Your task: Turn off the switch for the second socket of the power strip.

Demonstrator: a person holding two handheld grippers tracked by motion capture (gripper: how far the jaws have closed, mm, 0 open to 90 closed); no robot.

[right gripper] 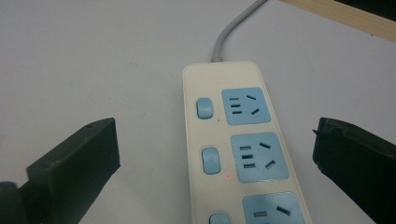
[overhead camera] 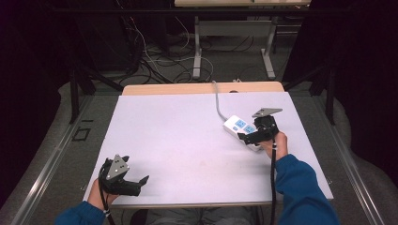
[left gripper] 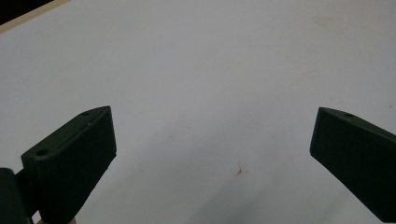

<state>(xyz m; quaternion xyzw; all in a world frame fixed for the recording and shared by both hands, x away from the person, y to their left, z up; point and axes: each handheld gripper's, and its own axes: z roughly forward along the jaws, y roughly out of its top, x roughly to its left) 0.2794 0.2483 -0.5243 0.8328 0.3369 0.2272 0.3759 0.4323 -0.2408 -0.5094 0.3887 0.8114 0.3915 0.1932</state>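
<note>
A white power strip [overhead camera: 238, 126] with blue sockets and blue switches lies on the right part of the pale table [overhead camera: 187, 140]. Its grey cable [overhead camera: 217, 101] runs toward the far edge. My right gripper [overhead camera: 251, 136] hovers over the strip's near end. In the right gripper view the power strip [right gripper: 238, 140] lies between the open jaws of my right gripper [right gripper: 214, 140], untouched, and a small red light [right gripper: 227, 176] glows beside the middle switch. My left gripper [overhead camera: 136, 185] is held at the near left corner. It [left gripper: 212, 123] is open over bare table.
A wooden strip [overhead camera: 202, 88] borders the table's far edge. Beyond it stand another desk's metal legs [overhead camera: 197, 51] and tangled floor cables [overhead camera: 159, 61]. Blue sleeves [overhead camera: 300, 187] come in from the bottom. A small brown stain [left gripper: 239, 171] marks the surface.
</note>
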